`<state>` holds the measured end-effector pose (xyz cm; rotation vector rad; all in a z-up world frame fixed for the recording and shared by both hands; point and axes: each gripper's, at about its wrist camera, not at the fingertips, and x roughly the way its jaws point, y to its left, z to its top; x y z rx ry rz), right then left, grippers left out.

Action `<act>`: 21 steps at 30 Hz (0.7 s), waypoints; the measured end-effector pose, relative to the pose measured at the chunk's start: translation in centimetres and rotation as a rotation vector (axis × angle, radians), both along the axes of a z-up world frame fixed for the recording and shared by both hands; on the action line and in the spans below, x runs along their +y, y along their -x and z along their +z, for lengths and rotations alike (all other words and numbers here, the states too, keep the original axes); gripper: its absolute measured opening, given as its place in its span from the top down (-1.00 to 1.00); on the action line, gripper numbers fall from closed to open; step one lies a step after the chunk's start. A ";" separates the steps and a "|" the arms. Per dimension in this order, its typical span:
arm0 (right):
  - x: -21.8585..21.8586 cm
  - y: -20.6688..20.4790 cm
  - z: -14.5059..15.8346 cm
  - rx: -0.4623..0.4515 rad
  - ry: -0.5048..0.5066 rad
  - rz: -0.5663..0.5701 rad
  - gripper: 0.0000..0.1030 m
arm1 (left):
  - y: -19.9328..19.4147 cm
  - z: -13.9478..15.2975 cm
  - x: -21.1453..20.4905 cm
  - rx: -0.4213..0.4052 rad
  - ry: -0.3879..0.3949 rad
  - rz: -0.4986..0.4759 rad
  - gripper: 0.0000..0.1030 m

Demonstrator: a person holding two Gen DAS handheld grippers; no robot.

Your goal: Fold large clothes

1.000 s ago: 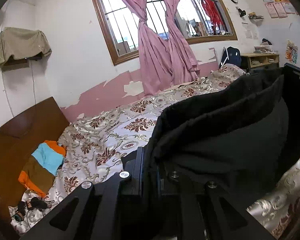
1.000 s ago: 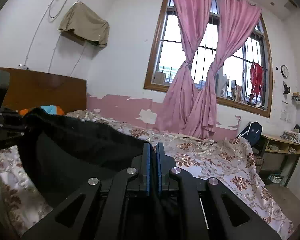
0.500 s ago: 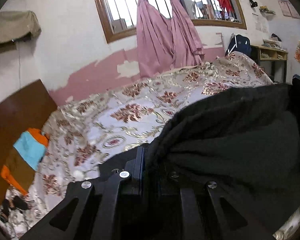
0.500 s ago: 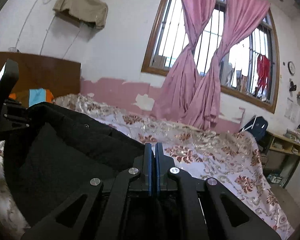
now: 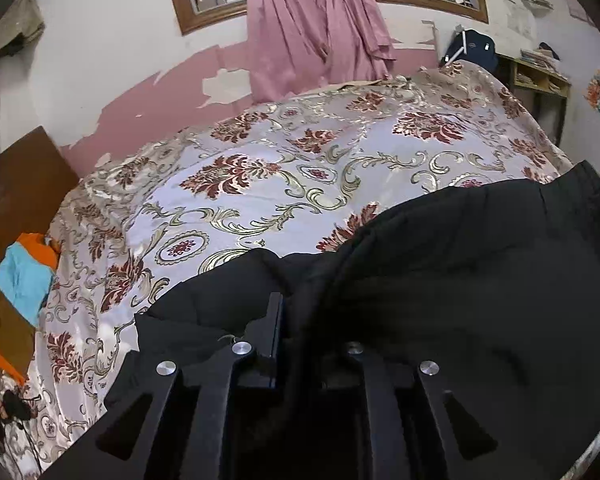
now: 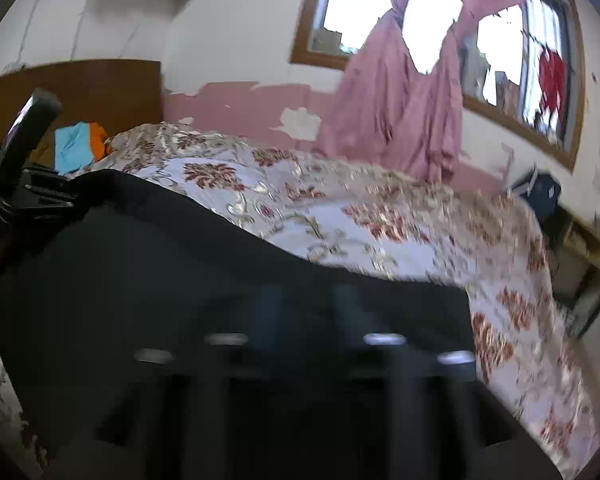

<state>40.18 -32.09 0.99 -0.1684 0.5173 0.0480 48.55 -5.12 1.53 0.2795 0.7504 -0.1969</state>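
Left hand-held gripper (image 5: 296, 316) jaws opening, black garment (image 5: 460, 292) bunched between them; right hand-held gripper (image 6: 304, 308) blurred, jaws opening wide, garment lying across them; garment spreads on the floral bedspread (image 5: 260, 184); orange-and-blue cloth (image 5: 22, 280) at 9 o'clock; pink curtains (image 5: 316, 28) at 12.

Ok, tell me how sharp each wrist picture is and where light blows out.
Left wrist: sharp, floral bedspread crisp, edges bent by the fisheye. Right wrist: motion-blurred, the right tongs smeared over the black garment; the window glares white.
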 end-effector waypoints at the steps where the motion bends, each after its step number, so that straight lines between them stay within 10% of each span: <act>1: -1.0 0.3 0.2 -0.006 -0.018 -0.021 -0.52 | -0.1 0.2 0.3 0.013 0.011 -0.008 0.72; 10: -10.7 -3.2 -1.9 0.186 -0.288 -0.180 -0.52 | -1.7 0.2 1.4 0.092 0.078 -0.027 0.66; 12: -12.8 -3.6 -2.7 0.205 -0.415 -0.189 -0.13 | -1.7 0.3 1.4 0.087 0.074 -0.028 0.68; 13: -13.2 -3.8 -3.0 0.219 -0.440 -0.185 0.46 | -1.8 0.4 1.3 0.078 0.067 -0.028 0.69; 21: -9.6 -5.3 -0.2 0.073 -0.288 -0.134 0.77 | -3.9 1.4 1.8 0.044 0.078 0.065 0.76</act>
